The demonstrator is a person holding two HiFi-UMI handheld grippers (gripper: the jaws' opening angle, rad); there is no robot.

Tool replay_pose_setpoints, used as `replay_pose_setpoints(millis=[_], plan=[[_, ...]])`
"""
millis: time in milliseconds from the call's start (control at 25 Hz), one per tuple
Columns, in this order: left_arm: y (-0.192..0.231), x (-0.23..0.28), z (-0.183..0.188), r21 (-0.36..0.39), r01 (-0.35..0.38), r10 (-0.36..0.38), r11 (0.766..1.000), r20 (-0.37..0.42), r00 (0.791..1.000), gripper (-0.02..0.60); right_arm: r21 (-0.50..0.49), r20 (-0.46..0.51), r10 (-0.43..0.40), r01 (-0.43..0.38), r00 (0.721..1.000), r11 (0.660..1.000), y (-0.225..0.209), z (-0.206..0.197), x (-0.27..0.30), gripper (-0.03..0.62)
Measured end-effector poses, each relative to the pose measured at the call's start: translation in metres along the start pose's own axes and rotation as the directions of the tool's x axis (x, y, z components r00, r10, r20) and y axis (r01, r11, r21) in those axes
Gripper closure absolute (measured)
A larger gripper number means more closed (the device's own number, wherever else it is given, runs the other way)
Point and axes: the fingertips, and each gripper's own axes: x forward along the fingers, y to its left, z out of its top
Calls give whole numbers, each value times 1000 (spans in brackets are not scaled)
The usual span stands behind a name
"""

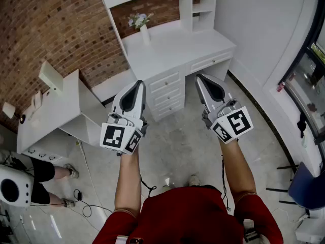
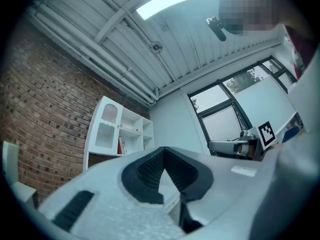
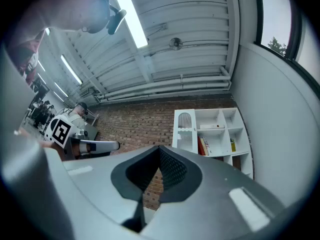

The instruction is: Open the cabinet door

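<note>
Head view: holding left gripper (image 1: 137,85) and right gripper (image 1: 201,80) up, well apart from the cabinet (image 1: 177,47) at 12 o'clock. Left gripper view: jaws shut on nothing, door (image 2: 106,126) far off at 10 o'clock. Right gripper view: shut and empty, door (image 3: 184,129) at 1 o'clock; could bump the vase (image 1: 144,33) when reaching over, or slip off with jaws shut.

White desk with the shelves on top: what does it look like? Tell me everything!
The white desk stands in the corner against the brick wall and looks like painted wood. Three shut drawers are stacked under its left side, one wide drawer sits at the right over an open knee space. A shelf unit rises from its back, with a few books and a slatted arched door at the left. A vase of flowers stands upright on top.
</note>
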Motion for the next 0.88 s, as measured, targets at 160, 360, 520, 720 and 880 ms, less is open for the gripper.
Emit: replay_pose_setpoints(millis=[160,360,520,720,880], plan=[[-2,8,-1,4,1,-1,1000,-6,1000,583,17,12,20,-20,1000,1000,-5,1,1,583],[-11,21,-3,11,-8,8,1000,-13,1000,583,18,21,48,-49,999,999,-15,4,-7,583],[-27,47,-2,19,-7,8,1000,-8,1000,583,23,32,57,-57,998,998,-42,6,-18,583],[-52,80,-8,27,-8,8,1000,-8,1000,583,24,45,78,-79,996,997,-75,8,-35,583],[-66,101,-17,30,-21,22,999,-19,1000,583,26,43,97,-98,994,995,-100,4,-45,583]])
